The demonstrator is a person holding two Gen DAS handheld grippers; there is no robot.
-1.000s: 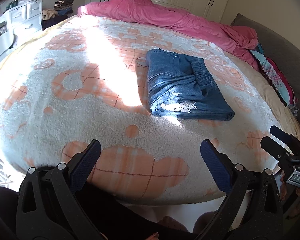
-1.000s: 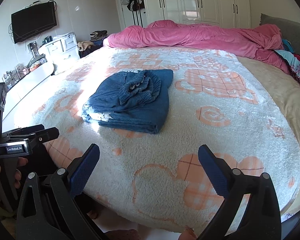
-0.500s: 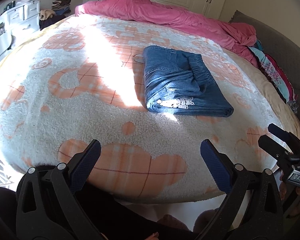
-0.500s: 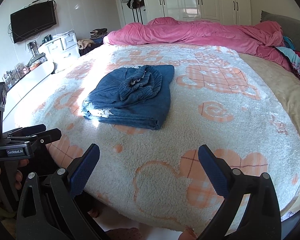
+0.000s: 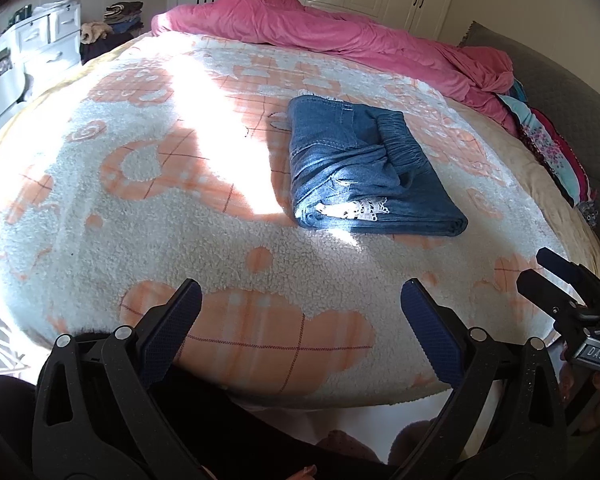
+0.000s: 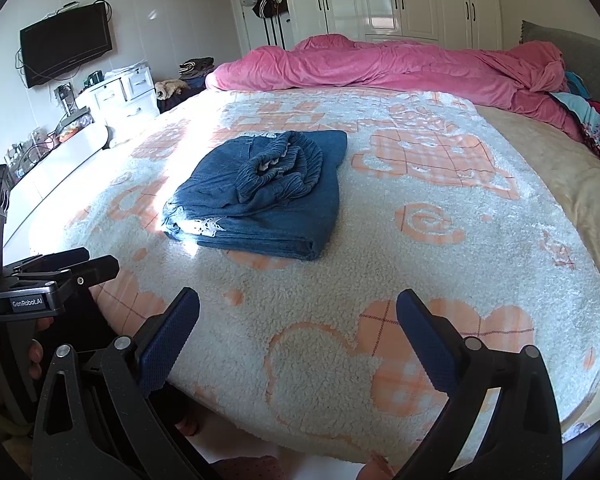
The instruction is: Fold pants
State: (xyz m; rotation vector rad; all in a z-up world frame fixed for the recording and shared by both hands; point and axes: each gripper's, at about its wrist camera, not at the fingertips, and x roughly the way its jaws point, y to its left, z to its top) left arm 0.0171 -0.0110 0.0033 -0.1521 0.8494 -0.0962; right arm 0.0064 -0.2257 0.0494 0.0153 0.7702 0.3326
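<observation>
Blue denim pants (image 5: 364,168) lie folded in a compact stack on the white and orange fleece blanket (image 5: 180,208), elastic waistband on top; they also show in the right wrist view (image 6: 268,196). My left gripper (image 5: 300,312) is open and empty, held off the bed's near edge, well short of the pants. My right gripper (image 6: 298,316) is open and empty, also back at the near edge. Each gripper appears in the other's view: the right one at the right side of the left wrist view (image 5: 560,284), the left one at the left side of the right wrist view (image 6: 68,264).
A pink duvet (image 6: 380,64) is bunched along the far side of the bed. Patterned clothes (image 5: 548,148) lie at the right by a grey headboard (image 5: 572,96). White drawers (image 6: 120,92) and a wall TV (image 6: 66,54) stand left. White wardrobes (image 6: 400,0) line the back wall.
Both grippers have drawn back a little from the bed and stayed open. The folded pants have not moved.
</observation>
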